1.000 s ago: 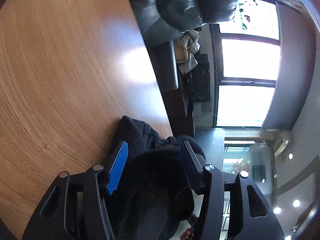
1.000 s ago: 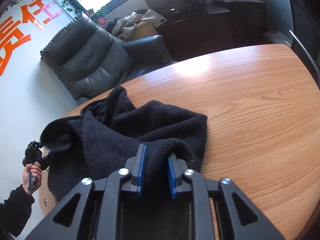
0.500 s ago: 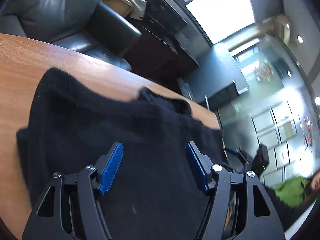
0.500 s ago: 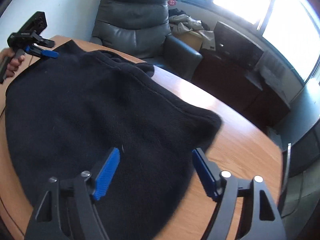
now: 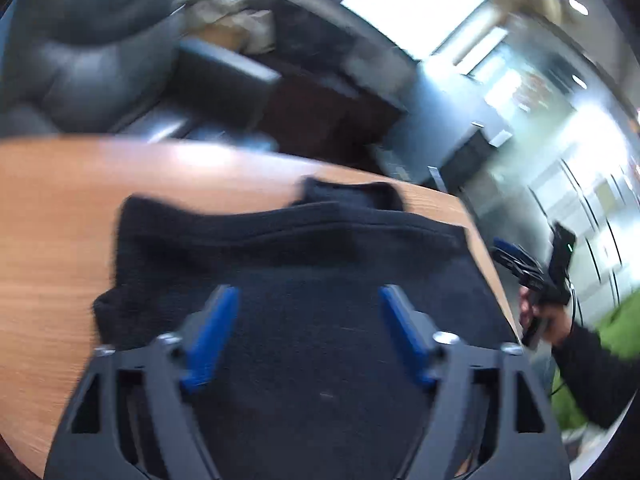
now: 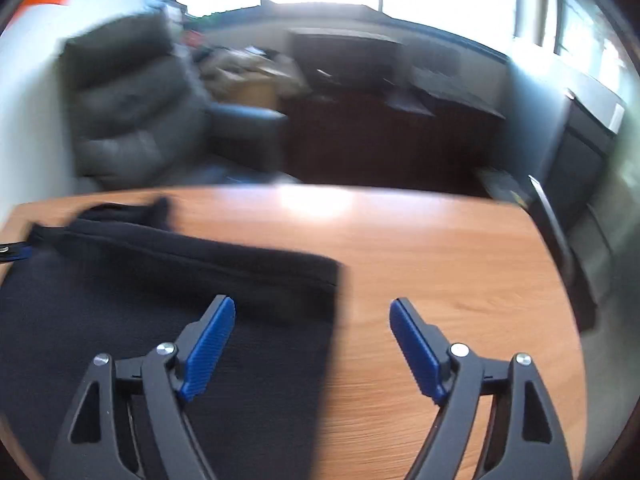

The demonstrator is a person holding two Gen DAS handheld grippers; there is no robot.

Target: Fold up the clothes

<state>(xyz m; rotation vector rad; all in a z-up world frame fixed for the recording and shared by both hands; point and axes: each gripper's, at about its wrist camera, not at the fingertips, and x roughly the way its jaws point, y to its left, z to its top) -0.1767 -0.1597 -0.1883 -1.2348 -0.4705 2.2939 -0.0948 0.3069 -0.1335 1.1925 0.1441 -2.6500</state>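
Observation:
A black fleece garment (image 5: 312,264) lies spread flat on the wooden table (image 5: 60,216), with a folded band along its far edge. My left gripper (image 5: 308,300) is open and empty above the garment. In the right wrist view the garment (image 6: 140,304) covers the left half of the table (image 6: 440,260). My right gripper (image 6: 312,312) is open and empty, held over the garment's right edge. The right gripper (image 5: 520,256) also shows in the left wrist view, held in a hand off the table's right edge. Both views are blurred.
A grey leather armchair (image 6: 136,104) stands beyond the table's far edge, with dark cabinets (image 6: 380,120) and bright windows behind. A chair back (image 6: 556,224) stands at the table's right edge.
One second ago my right gripper was shut on the bunched garment; it has since let go. The garment now lies spread flat. Both grippers have lifted and pulled back, open.

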